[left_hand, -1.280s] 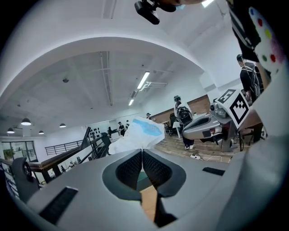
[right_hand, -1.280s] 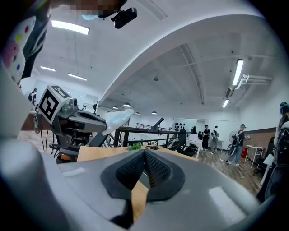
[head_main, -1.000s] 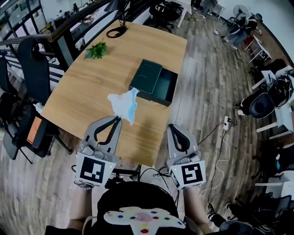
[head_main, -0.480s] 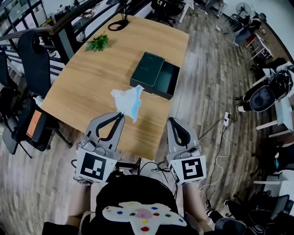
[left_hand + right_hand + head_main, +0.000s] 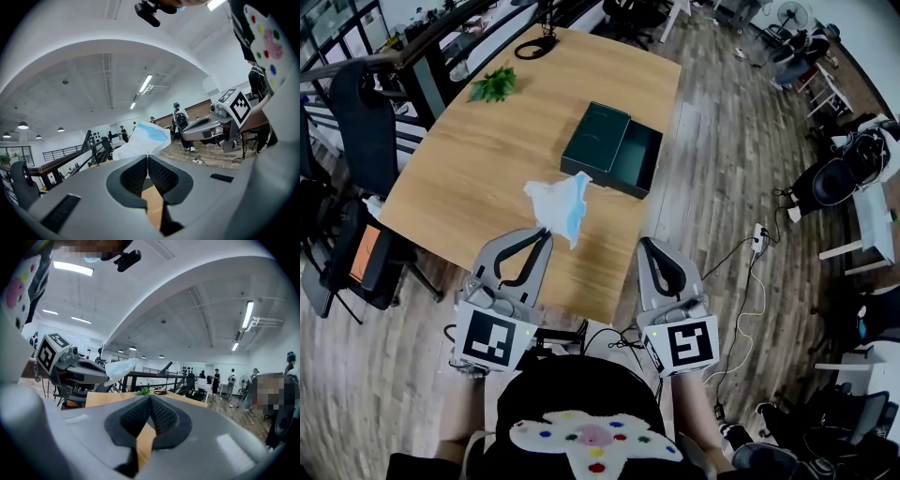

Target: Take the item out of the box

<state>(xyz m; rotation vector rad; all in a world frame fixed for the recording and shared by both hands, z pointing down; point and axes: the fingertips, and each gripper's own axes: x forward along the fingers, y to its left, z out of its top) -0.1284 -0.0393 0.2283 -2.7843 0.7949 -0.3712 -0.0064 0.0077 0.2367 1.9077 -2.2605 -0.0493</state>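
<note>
Item (image 5: 555, 202) seemingly clamped by left gripper (image 5: 148, 157), right gripper (image 5: 150, 399) closed, box (image 5: 598, 141) head view only

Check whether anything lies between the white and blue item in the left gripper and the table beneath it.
Nothing visible does. The left gripper is shut on the white and blue item, and the table around it is bare wood. The open box sits farther back, apart from the item.

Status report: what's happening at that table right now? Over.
Left hand-held gripper shut on white-and-blue item, out of the open box. Right hand-held gripper shut, empty. Nothing in the way.
</note>
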